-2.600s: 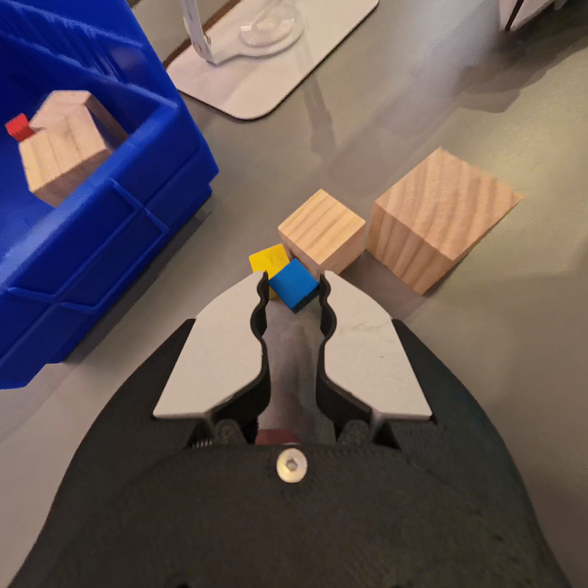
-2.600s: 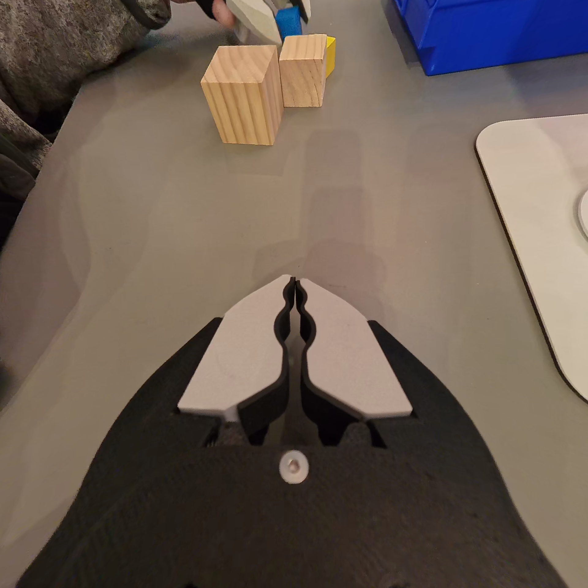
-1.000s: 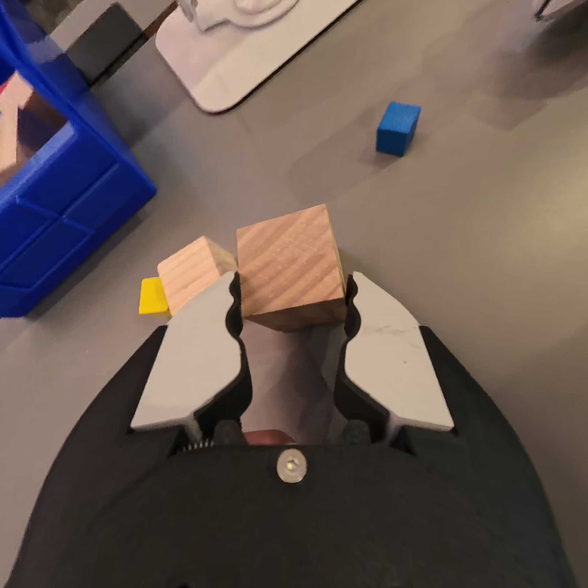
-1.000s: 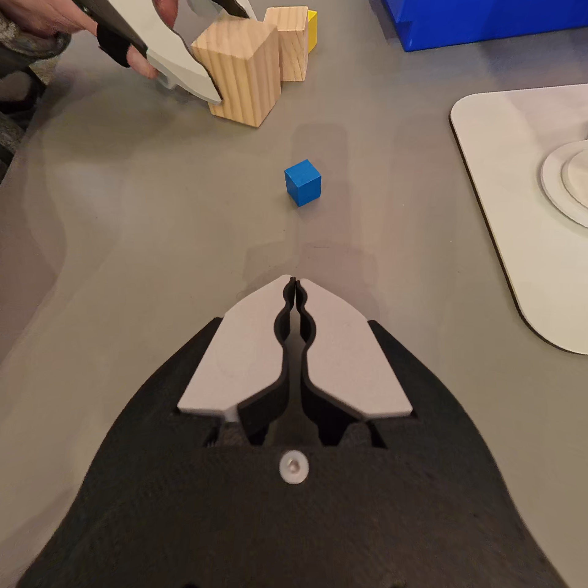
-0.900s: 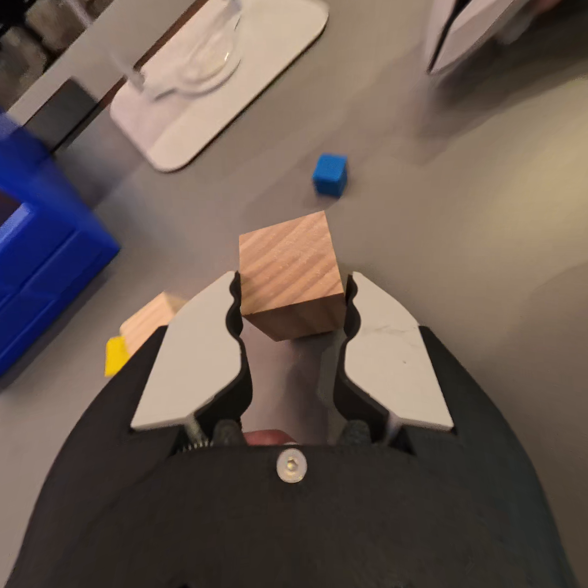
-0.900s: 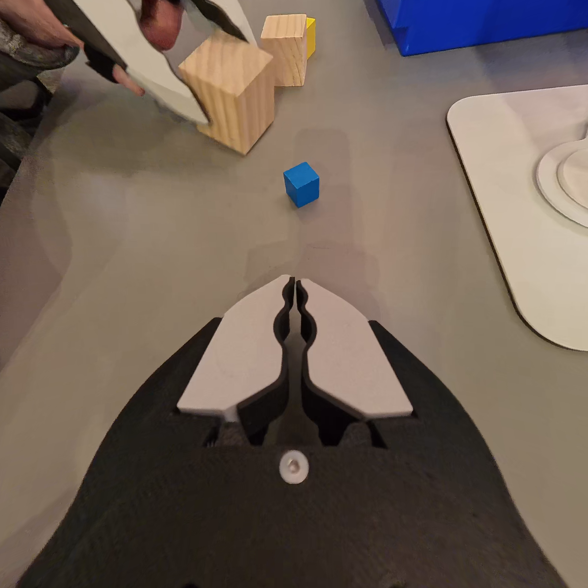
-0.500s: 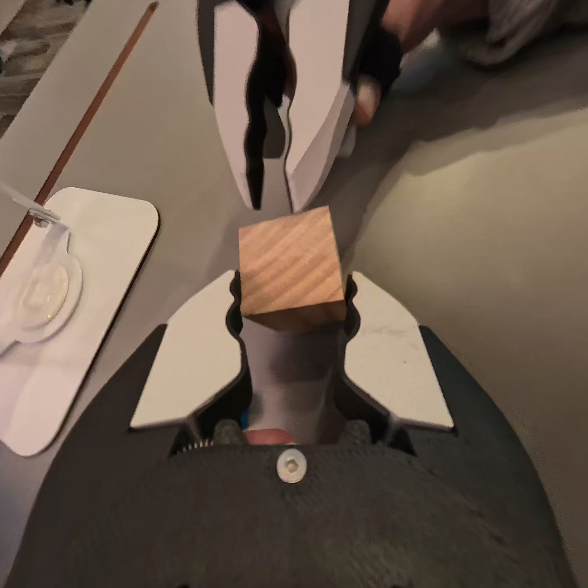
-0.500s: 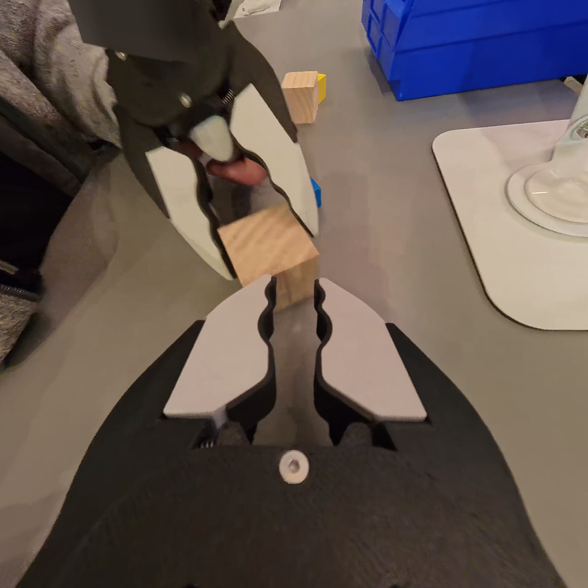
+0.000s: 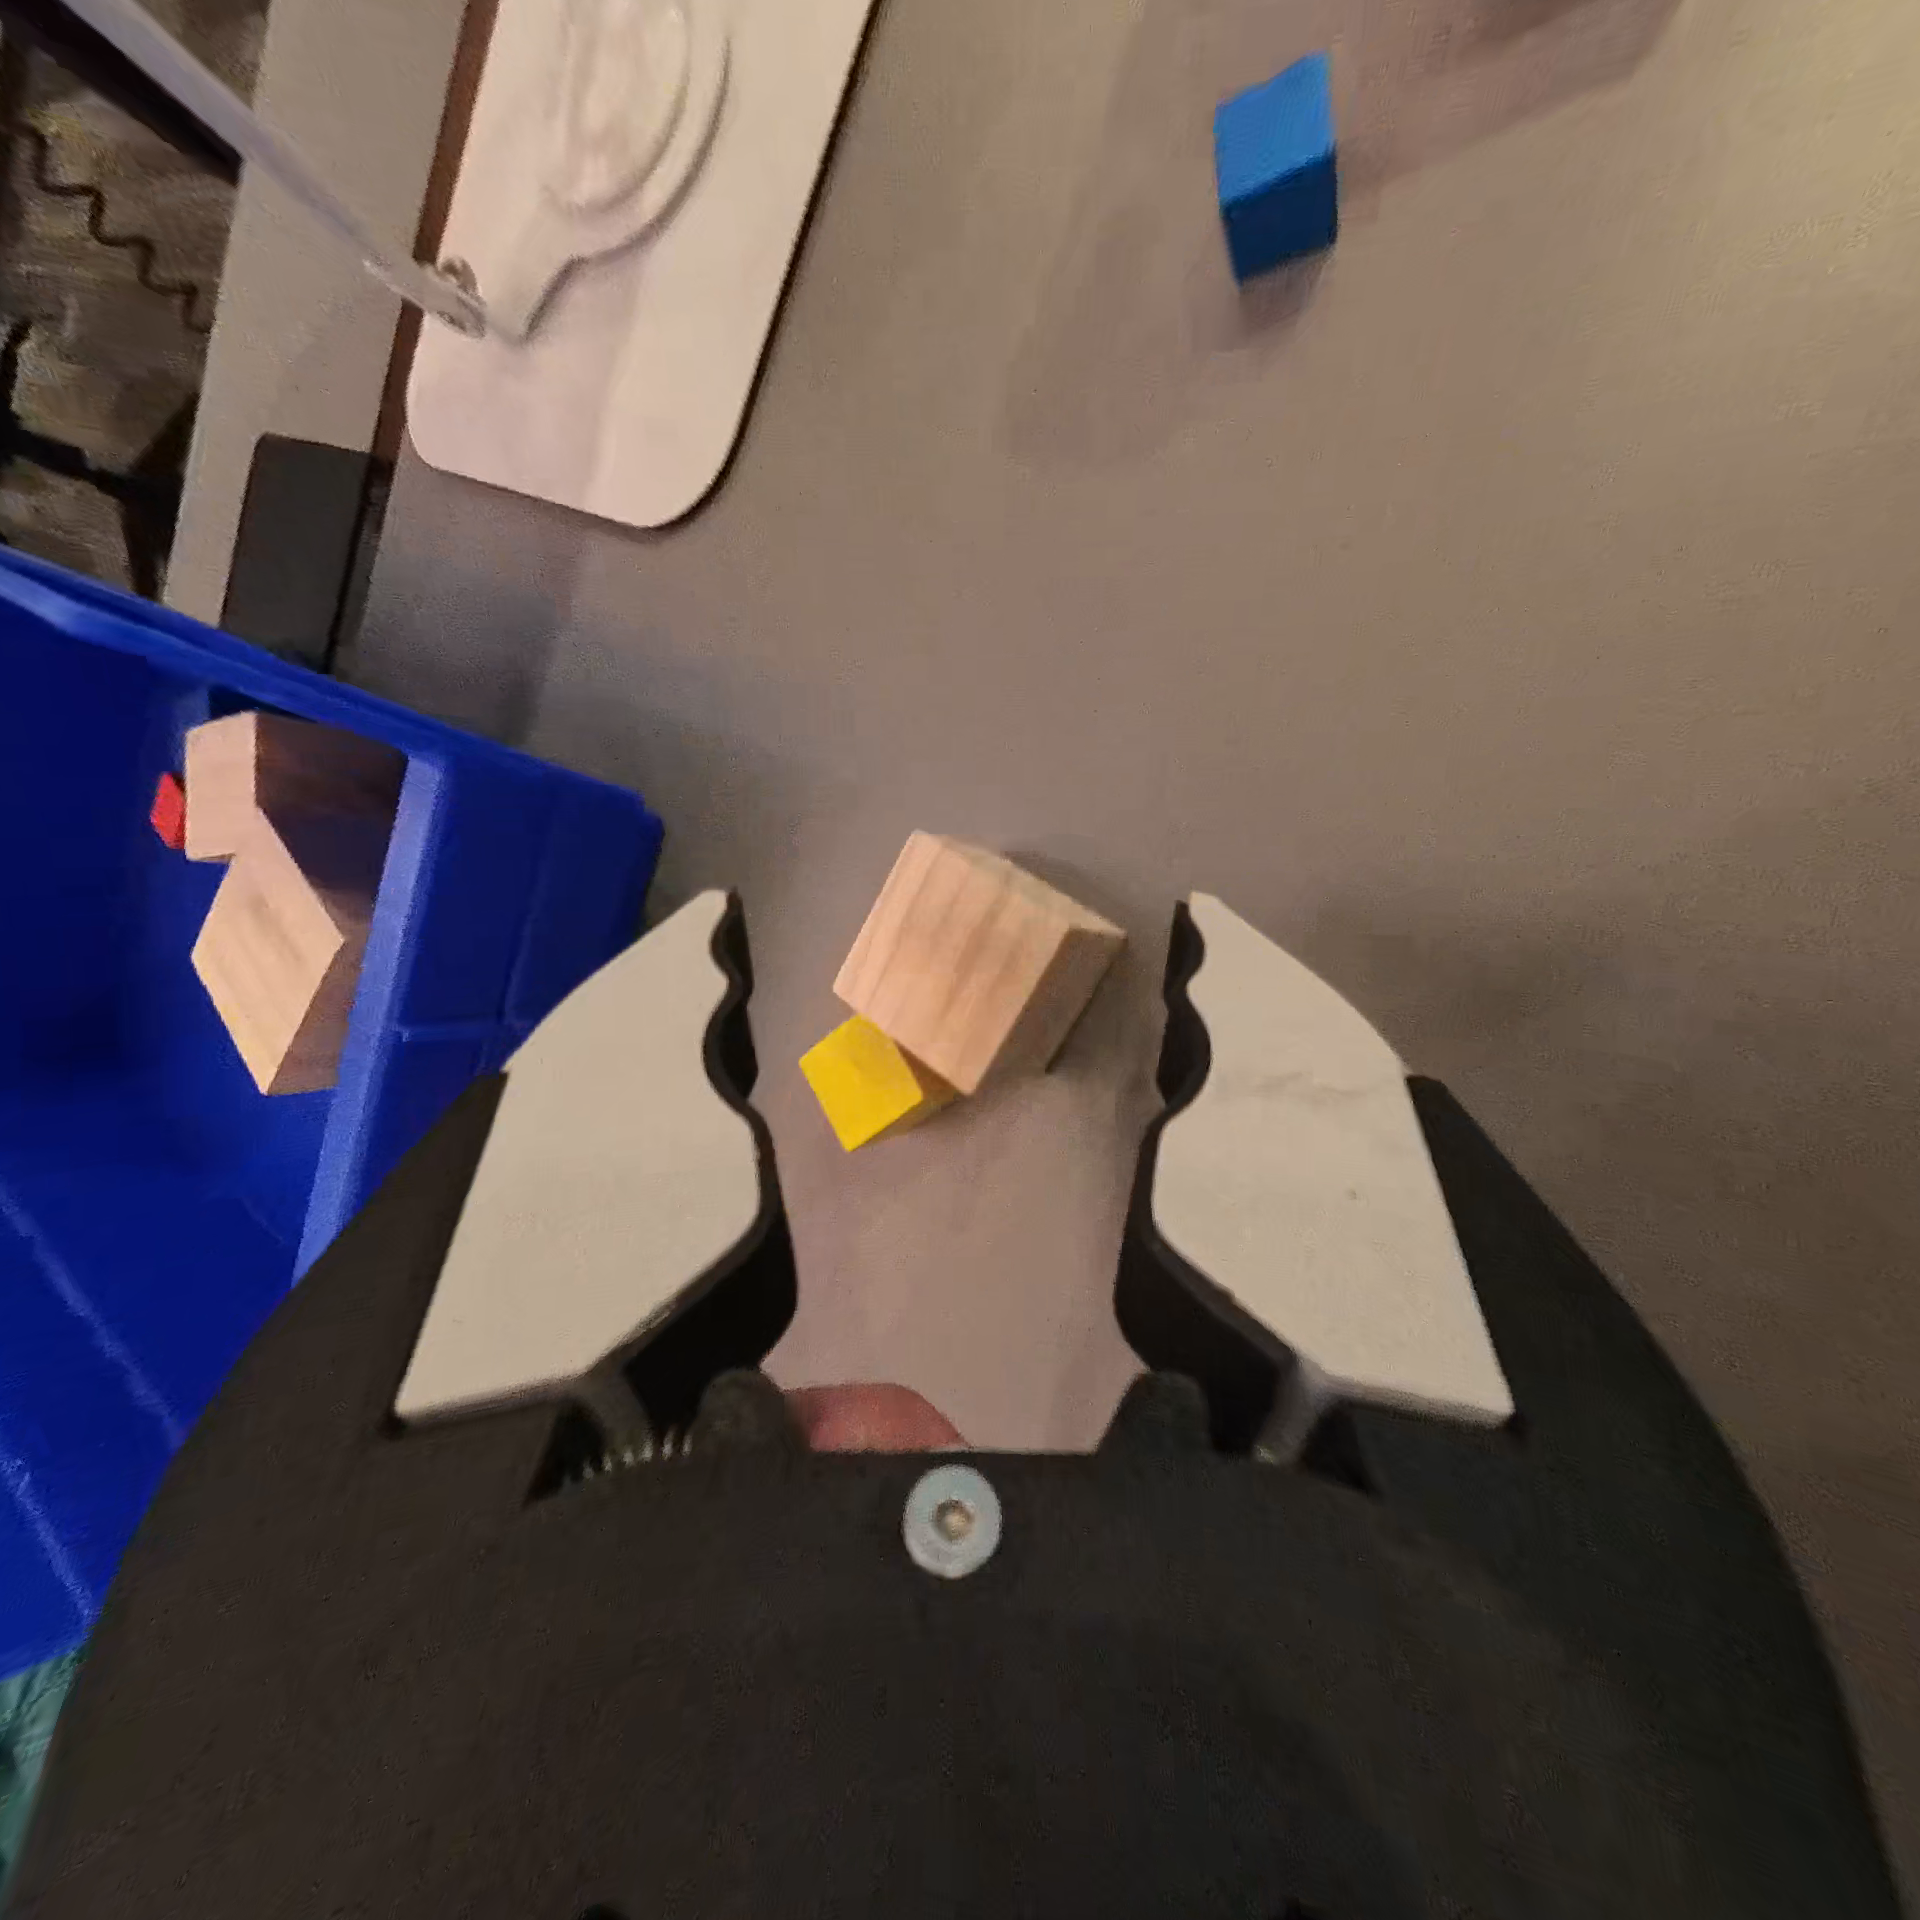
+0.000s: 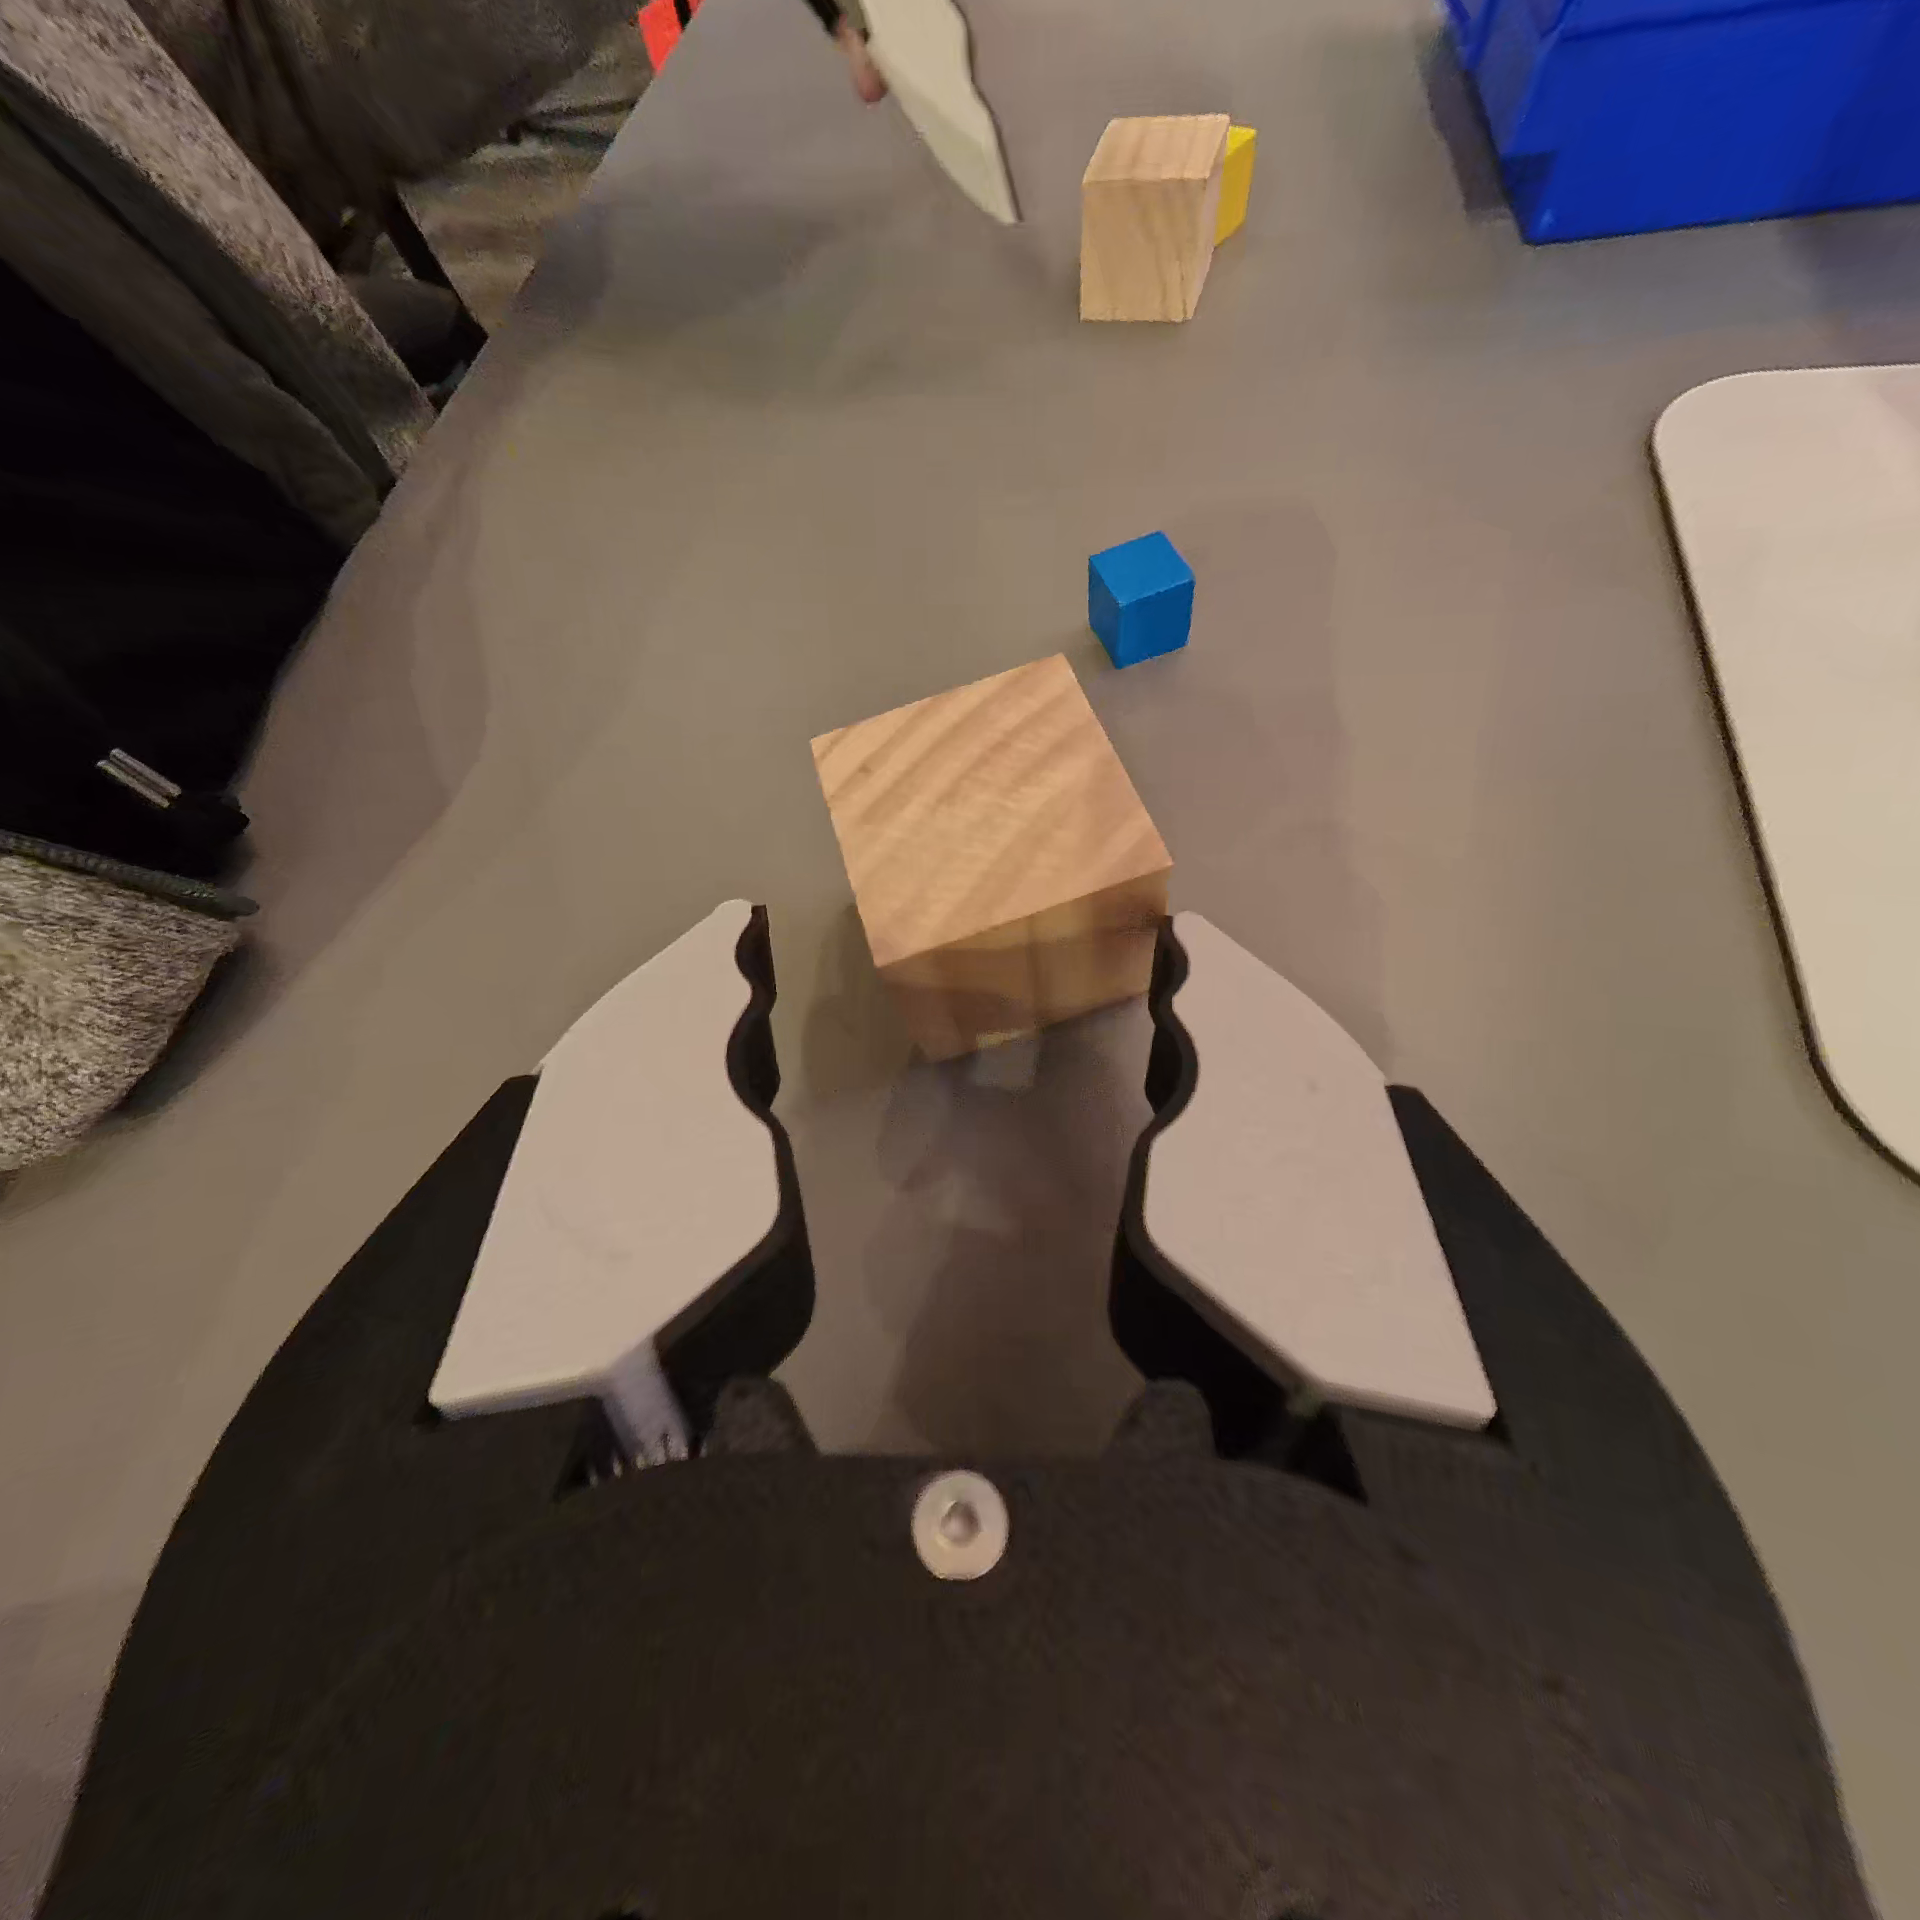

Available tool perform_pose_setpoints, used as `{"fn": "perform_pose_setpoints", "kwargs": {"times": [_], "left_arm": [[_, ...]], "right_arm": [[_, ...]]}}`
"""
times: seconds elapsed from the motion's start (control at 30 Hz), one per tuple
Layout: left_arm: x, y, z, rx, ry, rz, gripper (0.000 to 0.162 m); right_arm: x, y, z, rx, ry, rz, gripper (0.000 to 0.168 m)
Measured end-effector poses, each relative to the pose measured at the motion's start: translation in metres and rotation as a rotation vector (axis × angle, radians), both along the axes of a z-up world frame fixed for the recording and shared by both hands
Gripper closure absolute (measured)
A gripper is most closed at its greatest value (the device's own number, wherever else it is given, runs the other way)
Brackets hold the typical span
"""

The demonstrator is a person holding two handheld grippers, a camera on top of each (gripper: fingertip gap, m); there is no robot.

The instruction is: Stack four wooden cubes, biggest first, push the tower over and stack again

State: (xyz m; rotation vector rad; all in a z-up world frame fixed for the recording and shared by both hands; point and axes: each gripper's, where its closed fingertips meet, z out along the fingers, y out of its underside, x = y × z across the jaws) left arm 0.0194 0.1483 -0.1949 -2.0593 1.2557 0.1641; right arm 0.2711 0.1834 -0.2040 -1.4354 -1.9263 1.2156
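Note:
The biggest wooden cube [image 10: 987, 821] rests on the grey table [image 10: 727, 468], just ahead of my open right gripper [image 10: 961, 920]. Its near corner lies between the fingertips, and the right fingertip touches or nearly touches it. A small blue cube [image 10: 1140, 597] sits just beyond it and also shows in the left wrist view [image 9: 1276, 166]. My left gripper [image 9: 956, 914] is open and empty, hovering over the medium wooden cube [image 9: 971, 961] and the small yellow cube [image 9: 862, 1081] touching it. Both show far off in the right wrist view, the medium cube [image 10: 1148, 218] and the yellow cube [image 10: 1236, 182].
A blue bin [image 9: 499, 935] stands left of the medium cube and holds two wooden cubes [image 9: 270, 997] and a red cube [image 9: 166, 810]. A white board [image 9: 623, 260] with a clear stand lies beyond. A person's grey sleeve [image 10: 208, 260] is at the table's left edge. Some 25 centimetres of space lies between my two pairs of fingers.
My left gripper has let go of the biggest cube near the right gripper and swung back over the medium and yellow cubes. My right gripper has opened wider.

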Motion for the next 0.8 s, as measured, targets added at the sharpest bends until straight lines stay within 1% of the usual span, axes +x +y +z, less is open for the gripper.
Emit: {"fn": "perform_pose_setpoints", "kwargs": {"times": [0.1, 0.17, 0.2, 0.27, 0.33, 0.4, 0.47, 0.53, 0.6, 0.63, 0.67, 0.8], "left_arm": [[-0.004, -0.003, -0.03, -0.137, -0.021, -0.07, 0.089], [-0.006, 0.009, -0.033, -0.081, -0.023, -0.078, 0.096], [-0.006, 0.009, -0.031, -0.101, -0.039, -0.082, 0.099], [-0.004, 0.011, -0.03, -0.114, -0.048, -0.086, 0.1], [0.004, 0.01, -0.029, -0.112, -0.064, -0.08, 0.1], [0.019, 0.013, -0.019, -0.079, -0.096, -0.076, 0.101], [0.045, 0.017, 0.002, -0.046, -0.145, -0.091, 0.101], [0.081, 0.023, 0.03, -0.01, -0.236, -0.13, 0.101], [0.122, 0.027, 0.048, 0.001, -0.298, -0.201, 0.101], [0.14, 0.028, 0.053, 0.005, -0.293, -0.243, 0.101], [0.156, 0.027, 0.054, 0.001, -0.276, -0.294, 0.101], [0.203, 0.03, 0.054, -0.044, -0.258, -0.403, 0.101]], "right_arm": [[-0.007, -0.001, -0.001, -0.005, -0.009, 0.011, 0.1], [-0.01, -0.001, -0.001, -0.002, -0.01, 0.018, 0.107], [-0.011, -0.002, -0.002, -0.002, -0.013, 0.023, 0.11], [-0.013, -0.002, -0.001, -0.001, -0.012, 0.023, 0.115], [-0.012, -0.002, 0.0, 0.008, -0.001, 0.023, 0.128], [-0.013, 0.0, 0.0, 0.007, 0.002, 0.011, 0.138], [-0.013, 0.001, 0.0, 0.007, 0.003, 0.003, 0.142], [-0.013, 0.001, 0.0, 0.012, 0.005, 0.001, 0.142], [-0.012, 0.0, -0.002, 0.015, -0.006, 0.002, 0.136], [-0.012, 0.0, -0.002, 0.018, -0.011, 0.001, 0.13], [-0.011, -0.001, -0.003, 0.02, -0.013, 0.004, 0.128], [-0.009, -0.003, -0.001, 0.021, -0.003, 0.016, 0.128]]}}
